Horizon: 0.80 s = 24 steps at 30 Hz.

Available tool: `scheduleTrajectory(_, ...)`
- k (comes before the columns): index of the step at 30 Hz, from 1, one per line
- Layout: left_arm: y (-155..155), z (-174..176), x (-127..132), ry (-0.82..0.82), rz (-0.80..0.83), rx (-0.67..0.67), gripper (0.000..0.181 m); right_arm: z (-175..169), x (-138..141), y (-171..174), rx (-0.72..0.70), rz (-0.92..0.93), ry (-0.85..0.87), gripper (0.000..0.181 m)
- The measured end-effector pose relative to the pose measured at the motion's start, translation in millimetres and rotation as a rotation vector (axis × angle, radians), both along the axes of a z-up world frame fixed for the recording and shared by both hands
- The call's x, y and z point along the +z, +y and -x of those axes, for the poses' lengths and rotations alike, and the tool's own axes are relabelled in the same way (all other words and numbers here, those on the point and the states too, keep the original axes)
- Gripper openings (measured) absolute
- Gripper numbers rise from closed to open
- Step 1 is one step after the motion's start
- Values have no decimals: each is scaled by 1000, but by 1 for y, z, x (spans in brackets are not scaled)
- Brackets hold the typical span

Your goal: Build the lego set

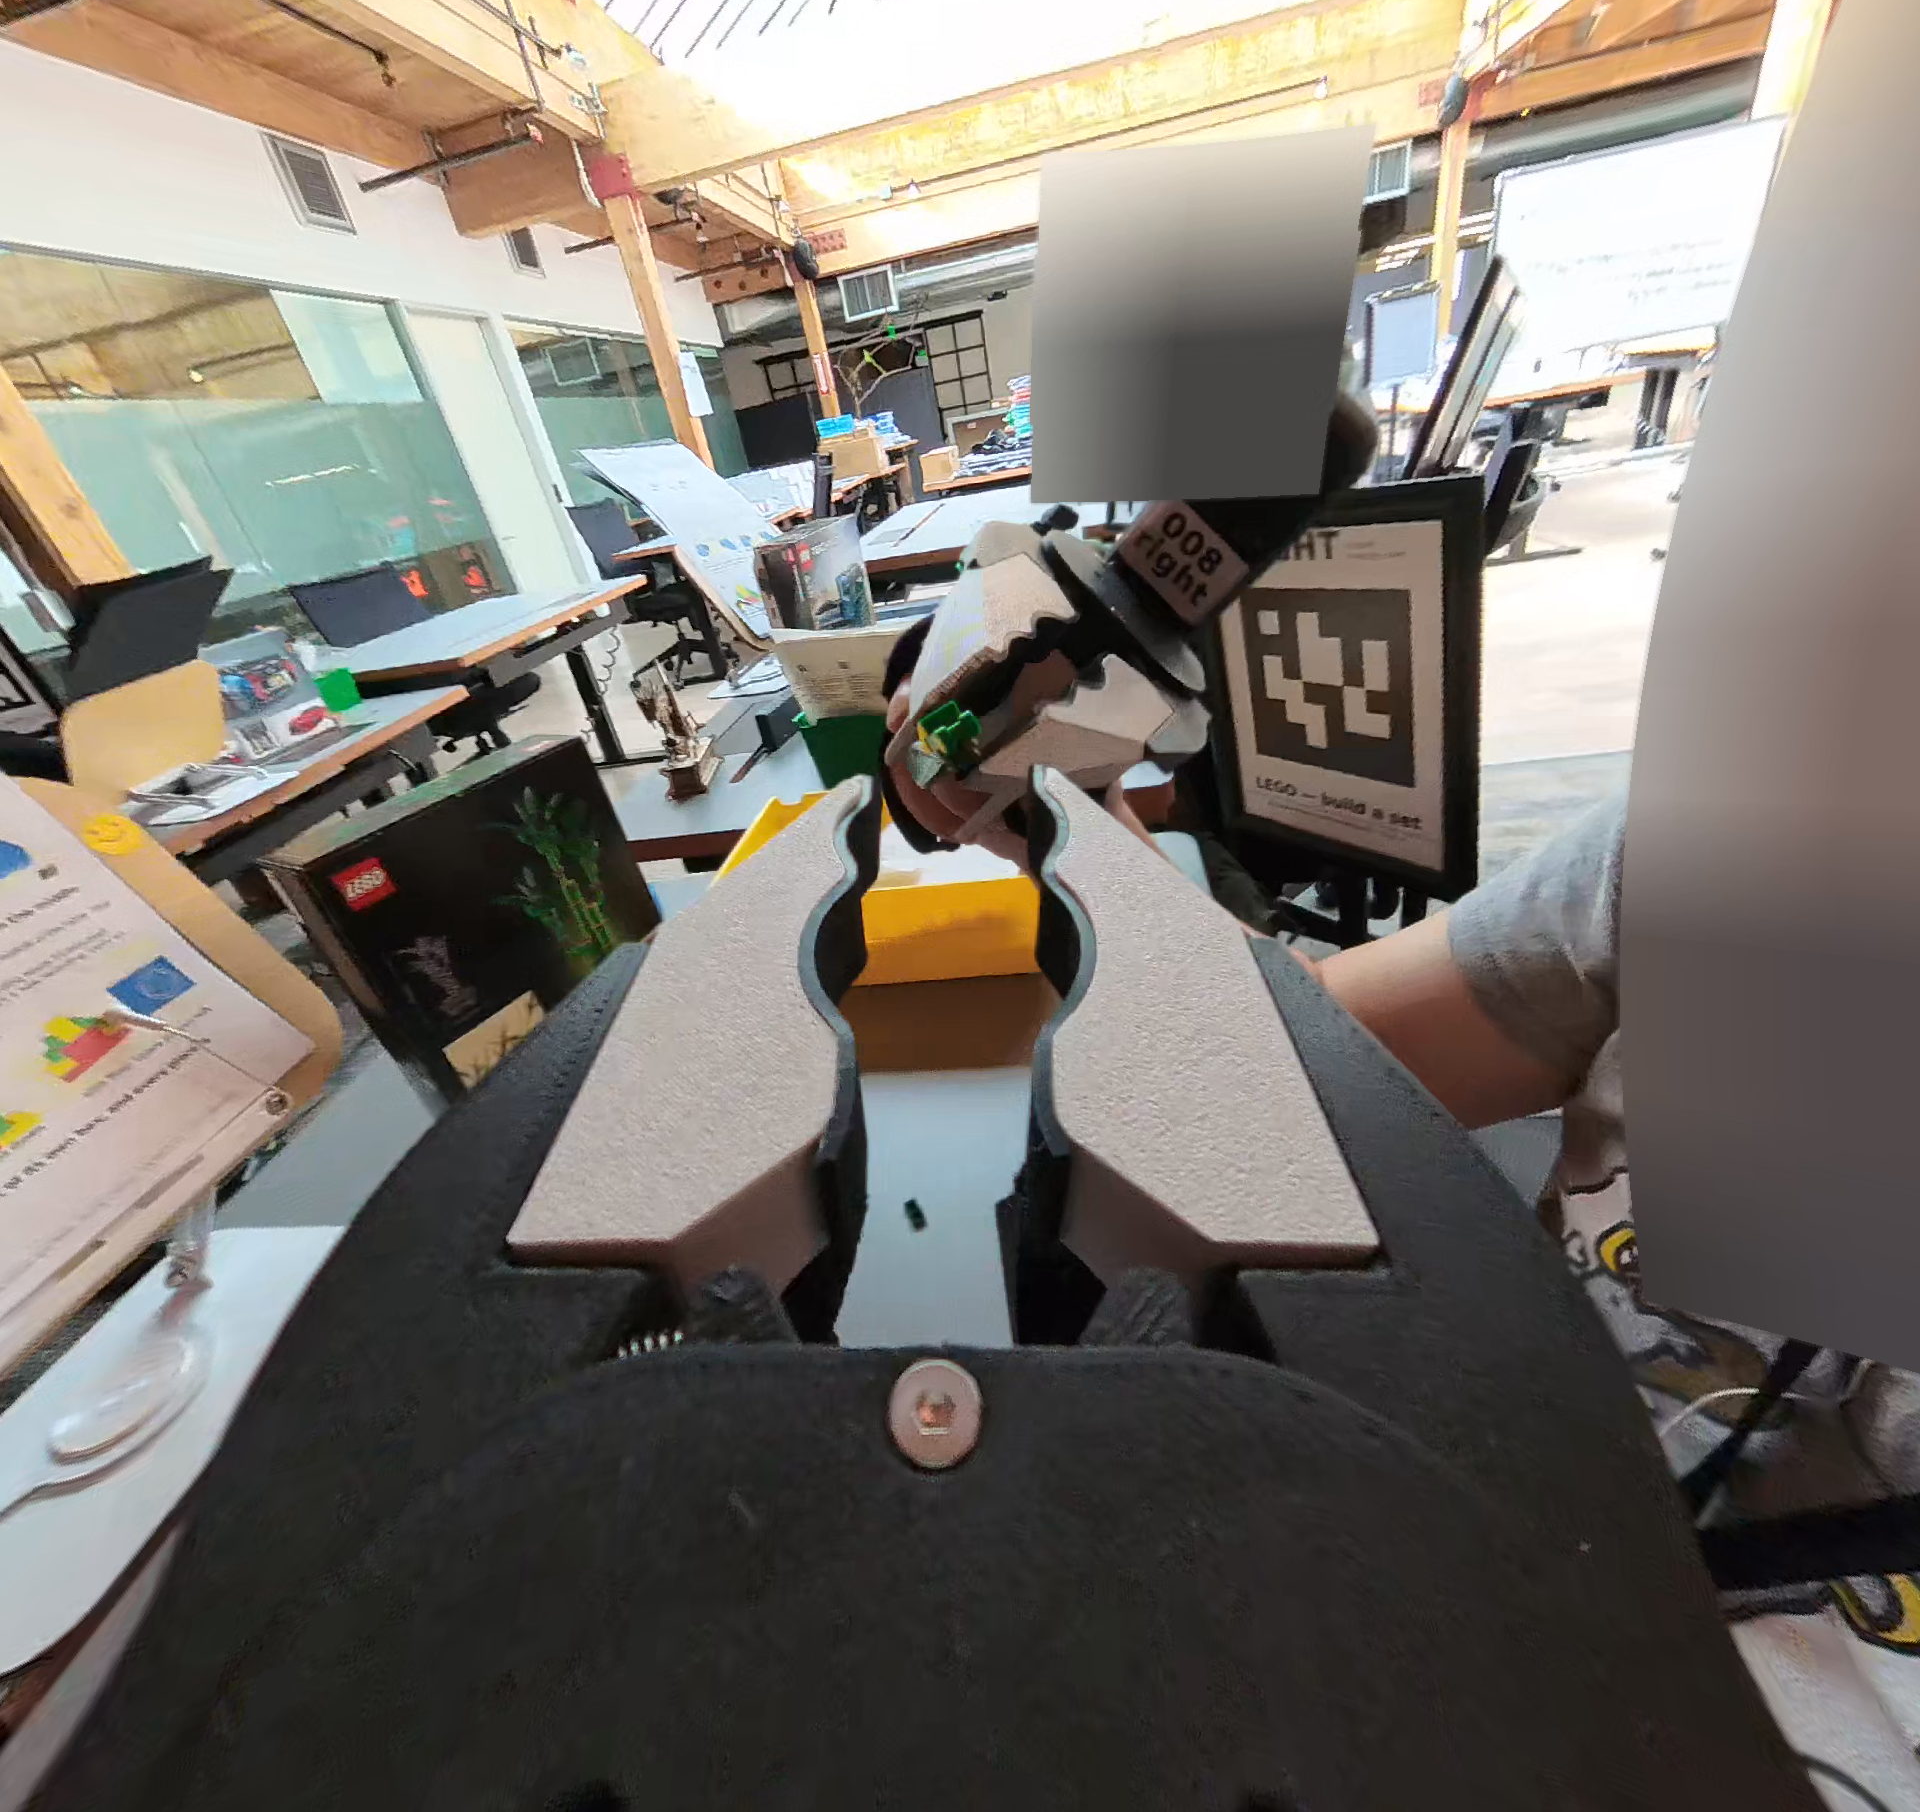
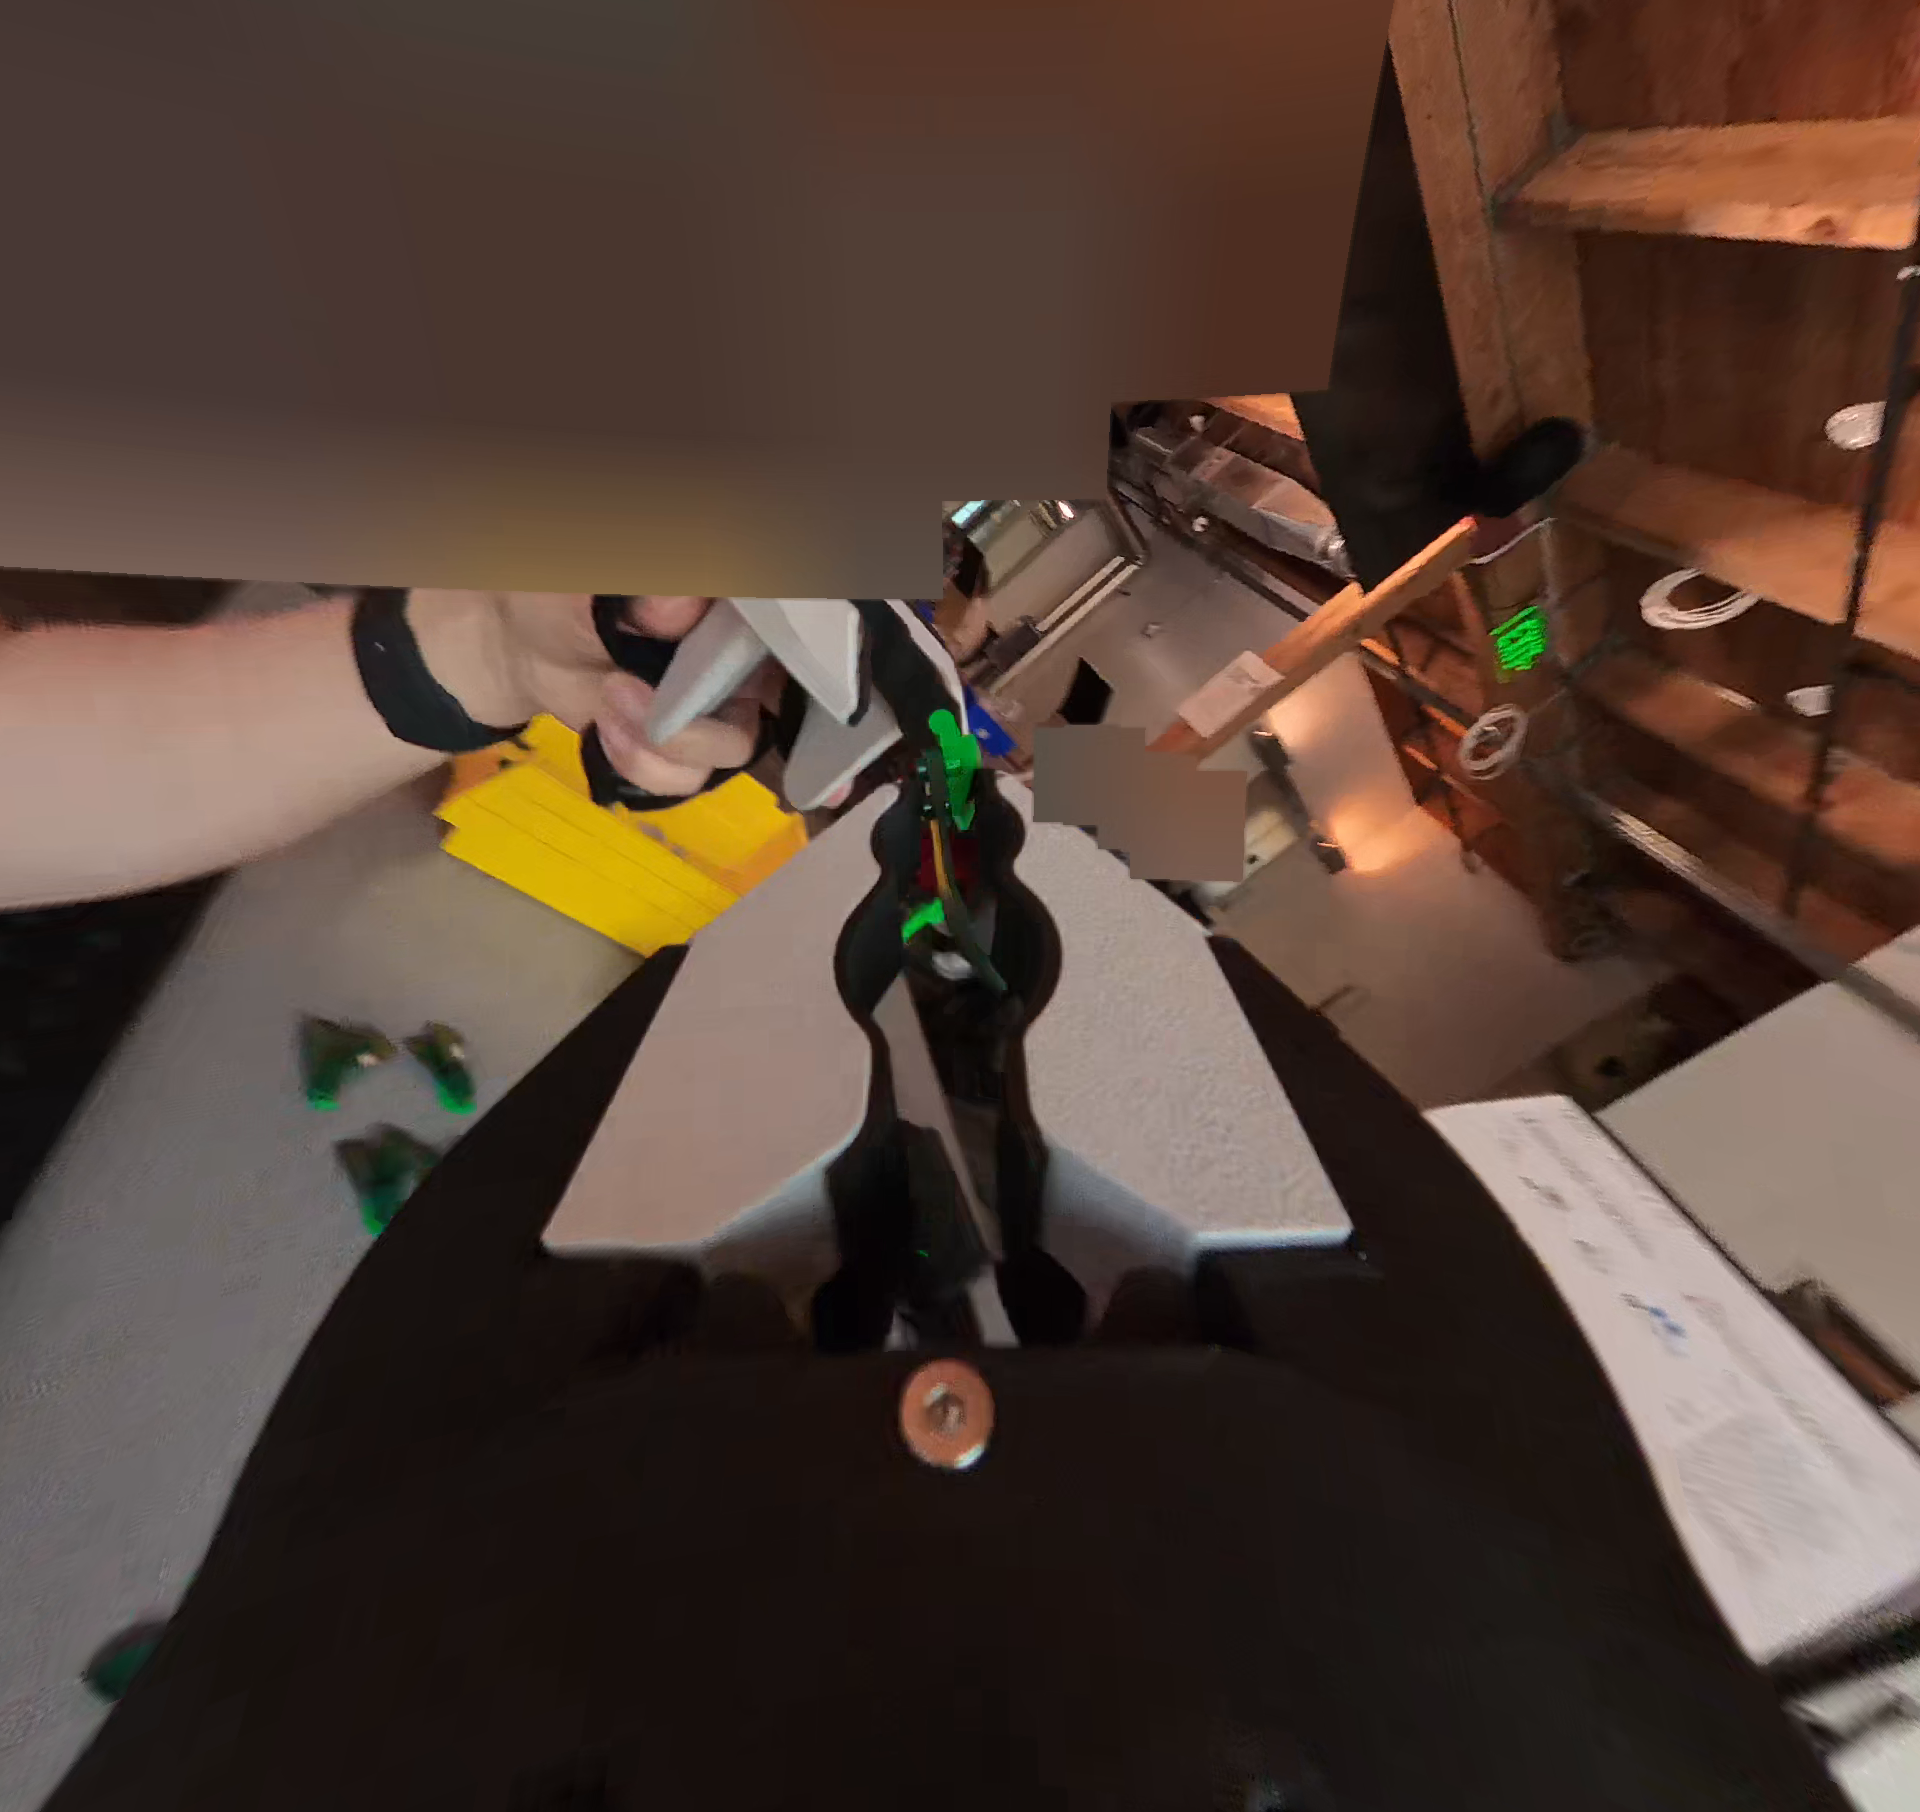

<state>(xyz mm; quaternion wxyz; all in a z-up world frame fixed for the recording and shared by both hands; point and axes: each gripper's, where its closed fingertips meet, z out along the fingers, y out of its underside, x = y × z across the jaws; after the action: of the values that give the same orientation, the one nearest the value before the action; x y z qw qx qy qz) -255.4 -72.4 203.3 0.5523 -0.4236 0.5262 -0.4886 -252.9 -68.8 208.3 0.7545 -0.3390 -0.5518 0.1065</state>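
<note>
My right gripper (image 2: 951,806) is shut on a small lego assembly (image 2: 954,760) of bright green leaf parts with a dark red and yellow core, held up in the air. In the left wrist view the right gripper (image 1: 940,749) is just beyond my left fingertips, with the green assembly (image 1: 951,726) at its tip. My left gripper (image 1: 951,801) is open and empty, its jaws pointing at that assembly. It also shows in the right wrist view (image 2: 743,760), held by a hand close behind the assembly. Three loose green leaf pieces (image 2: 379,1165) lie on the white table (image 2: 187,1243).
A yellow bin (image 1: 945,921) stands on the table ahead; it also shows in the right wrist view (image 2: 613,848). A black lego box (image 1: 468,889) and an instruction sheet on a stand (image 1: 114,1045) are left. A framed marker board (image 1: 1340,692) is behind. An open booklet (image 2: 1662,1347) lies right. Left and right tips are no more than a few centimetres apart.
</note>
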Motion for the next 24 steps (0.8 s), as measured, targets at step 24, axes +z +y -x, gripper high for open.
scheduleTrajectory(24,19,-8,-13,50,128,19,6,8,-21,16,-284,-228,-195,9)
